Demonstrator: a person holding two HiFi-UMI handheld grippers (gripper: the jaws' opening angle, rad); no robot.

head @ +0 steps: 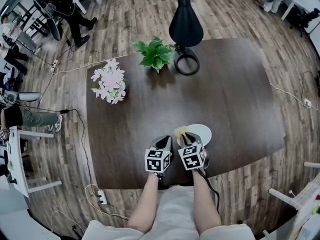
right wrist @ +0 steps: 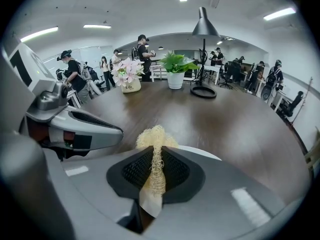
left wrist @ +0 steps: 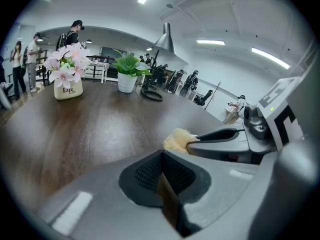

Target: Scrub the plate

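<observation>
Head view: plate (head: 202, 132) sits by the desk's (head: 235, 99) near edge, a bit right of mid, just ahead of both tongs. Right tongs (head: 186, 138) are clamped on a yellowish fibre scrubber (head: 180, 131). Right gripper view shows the wad pinched between the pads w/ its tuft sticking out front, over the plate's left rim. Can't tell if it touches the plate. Left tongs (head: 164, 142) sit just beside the right ones, left of the plate and apart from it. Left gripper view shows those jaws together or nearly so, nothing in them.

Progress, my read: tool is in hand and lined up, so prep is done. I see no suds, streaks or dirt on the plate, which looks plain white, so there's no sign of scrubbing either way. I'd count basically the whole scrub as left, and nothing is steadying the plate.
</observation>
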